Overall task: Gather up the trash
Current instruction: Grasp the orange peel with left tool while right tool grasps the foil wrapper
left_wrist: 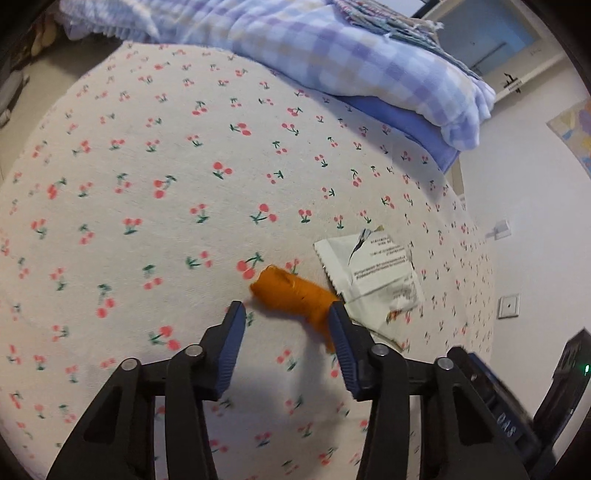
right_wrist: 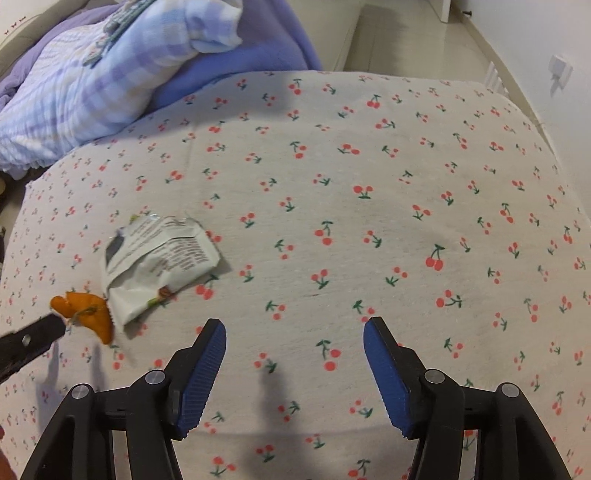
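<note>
an orange peel (left_wrist: 295,295), curled, lies on the cherry-print bed (left_wrist: 147,221) touching a torn white wrapper (left_wrist: 376,269). the left gripper (left_wrist: 288,314) has its fingers wide, one tip against the peel. the right gripper (right_wrist: 294,328) hovers apart, fingers wide, holding nothing.

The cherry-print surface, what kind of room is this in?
Most likely a bedroom. The cherry-print sheet covers what looks like a mattress, a checked quilt is bunched at one end, and tiled floor runs alongside a white wall.
</note>
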`<state>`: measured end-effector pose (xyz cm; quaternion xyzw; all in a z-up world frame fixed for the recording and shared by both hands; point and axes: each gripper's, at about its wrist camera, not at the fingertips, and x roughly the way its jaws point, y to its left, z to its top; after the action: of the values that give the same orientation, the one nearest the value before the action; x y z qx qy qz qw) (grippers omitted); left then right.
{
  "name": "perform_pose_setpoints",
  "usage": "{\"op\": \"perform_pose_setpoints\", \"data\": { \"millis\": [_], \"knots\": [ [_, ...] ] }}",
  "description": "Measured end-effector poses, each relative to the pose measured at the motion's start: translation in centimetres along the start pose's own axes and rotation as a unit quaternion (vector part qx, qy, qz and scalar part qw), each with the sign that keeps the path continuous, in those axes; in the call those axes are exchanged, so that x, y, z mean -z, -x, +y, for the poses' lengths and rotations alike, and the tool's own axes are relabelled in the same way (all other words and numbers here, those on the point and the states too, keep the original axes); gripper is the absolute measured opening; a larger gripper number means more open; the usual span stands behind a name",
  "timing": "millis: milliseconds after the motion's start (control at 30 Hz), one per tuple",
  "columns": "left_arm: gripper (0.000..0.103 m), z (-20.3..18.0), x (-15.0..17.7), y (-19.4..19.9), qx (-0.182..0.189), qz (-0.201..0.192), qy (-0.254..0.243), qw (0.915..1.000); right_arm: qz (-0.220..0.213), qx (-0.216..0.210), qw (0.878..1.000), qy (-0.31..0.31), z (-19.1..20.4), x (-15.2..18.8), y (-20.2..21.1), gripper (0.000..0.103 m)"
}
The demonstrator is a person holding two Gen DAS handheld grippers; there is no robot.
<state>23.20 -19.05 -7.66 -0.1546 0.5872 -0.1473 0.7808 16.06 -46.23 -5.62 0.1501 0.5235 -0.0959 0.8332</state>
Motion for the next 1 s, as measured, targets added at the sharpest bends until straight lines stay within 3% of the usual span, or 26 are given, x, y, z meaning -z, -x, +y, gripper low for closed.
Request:
{"op": "perform_pose_setpoints", "data": {
  "millis": [167,333,600,767,1000],
  "knots": [
    [0.038,-1.4,-1.1,-1.0,-0.02,-0.014,-0.002,0.9997,0.004,-0.016,1.0,-0.02,-0.3,-0.6,-0.9,0.067],
    [0.014,-1.7,-1.4,-0.8,-0.034,-0.021,-0.033,0.9987,0.003,-0.037,0.998,-0.041,0.2,-1.2,-1.8,0.067],
    [0.01,1.4,0.1,3.6,-0.049,-0.034,-0.078,0.9951,-0.007,-0.077,0.994,-0.078,1.4,-2.1,-3.5,0.072],
    [0.01,3.8,0.7,5.9,-0.044,-0.041,-0.077,0.9952,-0.014,-0.087,0.992,-0.094,2.8,-2.6,-4.7,0.073],
    [0.01,6.4,1.8,8.2,-0.049,-0.04,-0.086,0.9943,-0.033,-0.015,0.999,0.007,7.1,-2.3,-6.2,0.072]
  ]
}}
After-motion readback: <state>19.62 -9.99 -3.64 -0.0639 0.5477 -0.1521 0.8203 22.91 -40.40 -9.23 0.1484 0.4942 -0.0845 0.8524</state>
